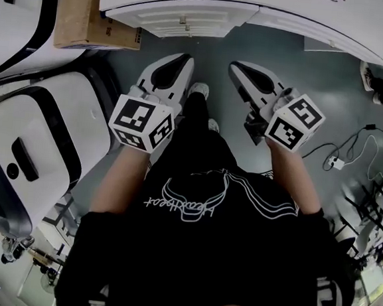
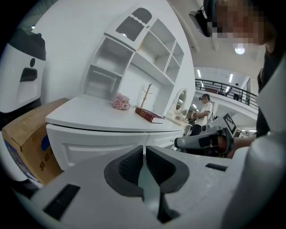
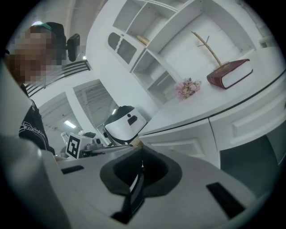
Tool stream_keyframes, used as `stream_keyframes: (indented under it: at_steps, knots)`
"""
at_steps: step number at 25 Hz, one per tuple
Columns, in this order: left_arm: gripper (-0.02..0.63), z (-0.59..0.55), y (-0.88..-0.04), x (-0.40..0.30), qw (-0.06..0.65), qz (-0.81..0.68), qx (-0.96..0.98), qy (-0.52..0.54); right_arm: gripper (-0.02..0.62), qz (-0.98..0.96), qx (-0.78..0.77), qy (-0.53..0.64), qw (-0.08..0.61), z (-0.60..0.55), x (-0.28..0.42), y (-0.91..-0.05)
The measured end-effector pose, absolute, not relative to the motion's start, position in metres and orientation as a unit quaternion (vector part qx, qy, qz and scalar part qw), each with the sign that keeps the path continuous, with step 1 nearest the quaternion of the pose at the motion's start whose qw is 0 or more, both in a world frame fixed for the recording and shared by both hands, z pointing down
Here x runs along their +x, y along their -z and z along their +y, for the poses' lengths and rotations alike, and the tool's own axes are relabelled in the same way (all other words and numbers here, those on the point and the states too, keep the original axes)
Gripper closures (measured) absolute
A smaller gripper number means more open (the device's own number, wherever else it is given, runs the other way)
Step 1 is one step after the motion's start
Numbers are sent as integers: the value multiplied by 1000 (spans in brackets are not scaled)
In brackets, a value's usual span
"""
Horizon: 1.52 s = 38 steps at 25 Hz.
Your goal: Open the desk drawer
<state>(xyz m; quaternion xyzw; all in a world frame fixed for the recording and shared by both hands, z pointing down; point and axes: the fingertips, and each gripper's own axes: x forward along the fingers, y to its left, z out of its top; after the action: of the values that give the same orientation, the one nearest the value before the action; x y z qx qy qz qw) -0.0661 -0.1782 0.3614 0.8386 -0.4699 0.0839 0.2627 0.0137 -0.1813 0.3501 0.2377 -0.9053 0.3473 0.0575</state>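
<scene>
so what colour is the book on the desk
The book is dark red; right gripper view.

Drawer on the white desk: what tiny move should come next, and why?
Probably bring the left gripper forward to the drawer and open its fingers: the drawer looks closed, and this gripper and the right gripper hang short of it, shut and empty.

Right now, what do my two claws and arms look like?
Left claw and right claw: white shells, black insets, dark textured pads, each with a cube of black square markers. Black T-shirt, short sleeves, white line print.
</scene>
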Motion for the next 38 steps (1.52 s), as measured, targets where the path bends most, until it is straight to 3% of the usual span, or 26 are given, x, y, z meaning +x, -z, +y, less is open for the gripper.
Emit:
stream_keyframes:
  at_steps: [17, 38]
  knots:
    - [428, -256, -494, -105, 307, -527, 776, -159, 589, -878, 263, -390, 88, -216, 11, -409]
    - [431, -297, -547, -114, 306, -600, 711, -200, 589, -861, 271, -423, 82, -215, 21, -438]
